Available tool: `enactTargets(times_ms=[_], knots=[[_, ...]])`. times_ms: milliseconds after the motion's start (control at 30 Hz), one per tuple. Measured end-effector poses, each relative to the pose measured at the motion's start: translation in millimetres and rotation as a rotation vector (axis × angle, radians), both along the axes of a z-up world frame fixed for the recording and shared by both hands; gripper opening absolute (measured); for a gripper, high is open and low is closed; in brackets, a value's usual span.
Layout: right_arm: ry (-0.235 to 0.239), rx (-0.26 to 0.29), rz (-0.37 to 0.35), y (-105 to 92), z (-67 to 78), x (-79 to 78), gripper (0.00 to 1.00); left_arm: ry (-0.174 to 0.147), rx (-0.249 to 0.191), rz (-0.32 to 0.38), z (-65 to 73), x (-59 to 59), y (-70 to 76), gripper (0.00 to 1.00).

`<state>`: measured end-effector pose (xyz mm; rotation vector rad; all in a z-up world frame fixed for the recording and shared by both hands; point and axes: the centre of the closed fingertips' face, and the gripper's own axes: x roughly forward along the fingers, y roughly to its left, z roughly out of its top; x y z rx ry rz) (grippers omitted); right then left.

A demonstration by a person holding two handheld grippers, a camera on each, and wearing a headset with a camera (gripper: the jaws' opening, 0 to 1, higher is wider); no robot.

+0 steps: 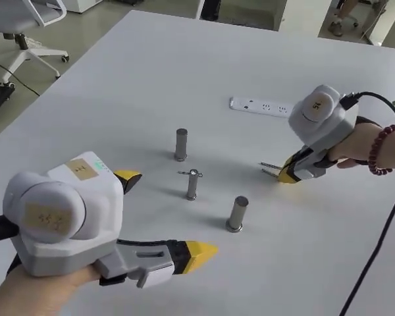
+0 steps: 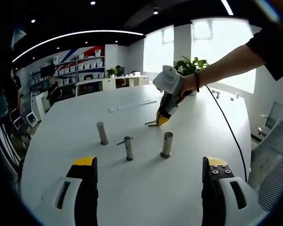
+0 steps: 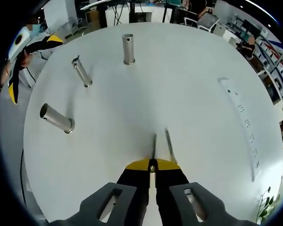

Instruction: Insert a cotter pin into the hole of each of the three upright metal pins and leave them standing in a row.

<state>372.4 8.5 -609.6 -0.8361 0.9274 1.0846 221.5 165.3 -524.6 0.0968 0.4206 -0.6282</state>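
The table (image 1: 118,79) is white. Three pins (image 1: 193,184) and the cotter pin (image 1: 270,168) are silver-grey. The left gripper (image 1: 164,213) and right gripper (image 1: 286,174) are pale grey, with black jaws tipped yellow. At the right edge is a bracelet (image 1: 379,148) of dark red beads.

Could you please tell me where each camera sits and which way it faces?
Head view: on the headset, looking down at the table and three metal pins; the left gripper, right gripper and hands show.
Left gripper view: on the left gripper, looking along its open jaws past the pins to the right gripper and forearm.
Right gripper view: on the right gripper, looking along shut jaws holding a cotter pin toward the pins.
Shared: both gripper views face the pins from opposite sides.
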Motion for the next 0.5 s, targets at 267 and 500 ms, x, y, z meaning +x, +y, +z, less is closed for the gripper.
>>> enactTargets(times_ms=[267, 500], knots=[[-0.029, 0.016, -0.031, -1.9, 0.4, 0.2, 0.0, 0.002, -0.026, -0.003, 2.9, -0.3, -1.4, 0.87], [-0.056, 0.034, -0.033, -2.9, 8.4, -5.3, 0.0, -0.001, -0.039, -0.012, 6.5, -2.0, -4.7, 0.83]])
